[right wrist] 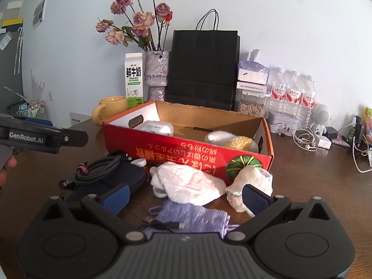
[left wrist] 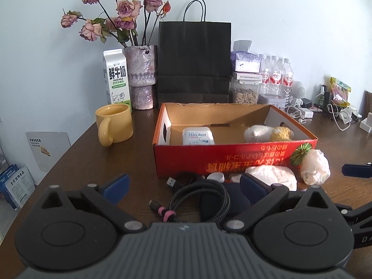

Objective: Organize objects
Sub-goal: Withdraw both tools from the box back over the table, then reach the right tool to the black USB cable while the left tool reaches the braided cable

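- Two tools hover above the dark wooden counter (left wrist: 69, 162), both with blue-padded fingers spread wide and holding nothing.
- Left tool (left wrist: 183, 186) is over a coiled black braided cable (left wrist: 200, 200) lying on a dark blue pouch (right wrist: 116, 174).
- Right tool (right wrist: 184, 196) is over a crumpled white cloth (right wrist: 188, 183) and a lavender knitted pouch (right wrist: 197, 216).
- Behind them stands the open red cardboard box (right wrist: 186, 155), holding a white case (left wrist: 197, 136) and a white-and-yellow knitted toy (left wrist: 267, 133).
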`<action>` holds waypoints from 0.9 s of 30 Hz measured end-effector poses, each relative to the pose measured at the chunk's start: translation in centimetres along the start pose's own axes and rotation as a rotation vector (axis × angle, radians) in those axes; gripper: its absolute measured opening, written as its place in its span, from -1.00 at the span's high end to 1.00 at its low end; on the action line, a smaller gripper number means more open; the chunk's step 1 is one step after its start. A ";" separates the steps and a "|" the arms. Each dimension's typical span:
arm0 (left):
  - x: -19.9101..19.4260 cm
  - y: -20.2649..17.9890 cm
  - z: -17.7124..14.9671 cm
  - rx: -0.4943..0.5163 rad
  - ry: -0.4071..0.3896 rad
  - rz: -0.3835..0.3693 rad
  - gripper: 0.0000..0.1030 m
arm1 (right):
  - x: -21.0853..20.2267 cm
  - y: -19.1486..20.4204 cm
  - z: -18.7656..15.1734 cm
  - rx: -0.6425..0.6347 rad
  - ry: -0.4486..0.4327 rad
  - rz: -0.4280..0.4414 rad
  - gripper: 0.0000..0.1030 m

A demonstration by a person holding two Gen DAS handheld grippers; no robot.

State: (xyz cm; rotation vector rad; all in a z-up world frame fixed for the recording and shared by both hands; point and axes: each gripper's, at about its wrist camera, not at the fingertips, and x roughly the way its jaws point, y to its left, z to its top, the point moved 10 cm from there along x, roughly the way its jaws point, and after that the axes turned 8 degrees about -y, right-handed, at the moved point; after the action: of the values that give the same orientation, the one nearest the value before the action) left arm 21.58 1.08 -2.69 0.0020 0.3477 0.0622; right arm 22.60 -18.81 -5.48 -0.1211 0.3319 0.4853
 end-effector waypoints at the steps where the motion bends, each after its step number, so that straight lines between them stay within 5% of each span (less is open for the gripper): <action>1: -0.2 0.1 -0.2 0.001 0.004 -0.003 -1.00 | -0.2 0.1 -0.2 0.001 0.004 0.003 -1.00; 18: -1.1 1.5 -3.6 -0.019 0.079 0.000 -1.00 | 1.2 1.9 -3.5 0.000 0.128 0.069 -0.95; 27: -0.3 1.9 -4.1 -0.026 0.100 0.006 -1.00 | 4.1 2.2 -4.2 0.033 0.223 0.123 -0.34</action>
State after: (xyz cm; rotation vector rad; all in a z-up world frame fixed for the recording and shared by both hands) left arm 19.82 2.96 -6.38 -0.0257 0.4467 0.0729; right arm 23.81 -15.87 -10.89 -0.1239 0.5679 0.5898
